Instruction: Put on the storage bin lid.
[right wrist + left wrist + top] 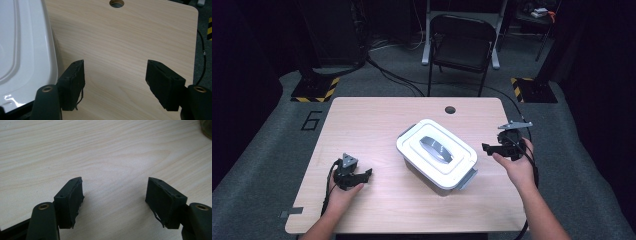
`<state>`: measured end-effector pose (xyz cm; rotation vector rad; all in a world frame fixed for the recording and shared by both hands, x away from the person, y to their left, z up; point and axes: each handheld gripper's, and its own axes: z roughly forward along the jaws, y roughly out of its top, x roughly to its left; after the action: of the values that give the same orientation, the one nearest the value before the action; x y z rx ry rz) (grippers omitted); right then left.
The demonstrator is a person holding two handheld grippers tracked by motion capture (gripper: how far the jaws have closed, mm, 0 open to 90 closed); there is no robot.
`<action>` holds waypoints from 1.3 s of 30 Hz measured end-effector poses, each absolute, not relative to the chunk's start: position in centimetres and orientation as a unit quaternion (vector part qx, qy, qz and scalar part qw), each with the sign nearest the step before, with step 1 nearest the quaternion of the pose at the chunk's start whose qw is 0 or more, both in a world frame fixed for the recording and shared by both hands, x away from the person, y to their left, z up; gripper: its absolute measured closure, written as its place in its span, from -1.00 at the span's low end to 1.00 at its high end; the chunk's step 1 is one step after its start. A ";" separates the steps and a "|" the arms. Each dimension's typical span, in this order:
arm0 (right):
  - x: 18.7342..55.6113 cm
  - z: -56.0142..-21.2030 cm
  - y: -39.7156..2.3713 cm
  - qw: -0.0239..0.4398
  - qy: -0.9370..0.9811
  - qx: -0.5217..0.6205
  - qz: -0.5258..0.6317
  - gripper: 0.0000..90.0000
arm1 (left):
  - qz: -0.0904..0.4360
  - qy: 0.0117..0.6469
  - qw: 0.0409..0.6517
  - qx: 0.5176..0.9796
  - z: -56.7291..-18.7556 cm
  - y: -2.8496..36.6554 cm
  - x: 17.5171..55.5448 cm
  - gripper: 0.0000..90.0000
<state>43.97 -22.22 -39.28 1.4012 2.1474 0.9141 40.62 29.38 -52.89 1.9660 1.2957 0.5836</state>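
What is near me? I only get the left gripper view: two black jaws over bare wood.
Observer: A white box with a closed lid sits mid-table, to the right of your left gripper.
Operator: Is anything on the lid?
Observer: A grey handle lies flat in its middle.
Operator: Where is the other gripper?
Observer: The right gripper is on the box's far side, jaws open and pointing at it, nothing between them.
Operator: Anything beyond the table?
Observer: A black folding chair stands behind it.
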 end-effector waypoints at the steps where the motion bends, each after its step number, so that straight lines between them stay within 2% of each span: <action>1: 43.9 -39.4 -22.3 0.212 0.770 0.505 0.328 -0.30 | 0.225 0.500 0.350 0.759 -52.9 29.4 40.6 -0.34; 39: 40.8 -46.7 -24.4 0.194 0.744 0.551 0.324 -0.30 | 0.225 0.501 0.351 0.759 -52.9 29.4 40.6 -0.34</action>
<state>40.82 -24.35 -46.72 1.5451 2.0861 0.9097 40.62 29.37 -52.90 1.9649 1.2962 0.5838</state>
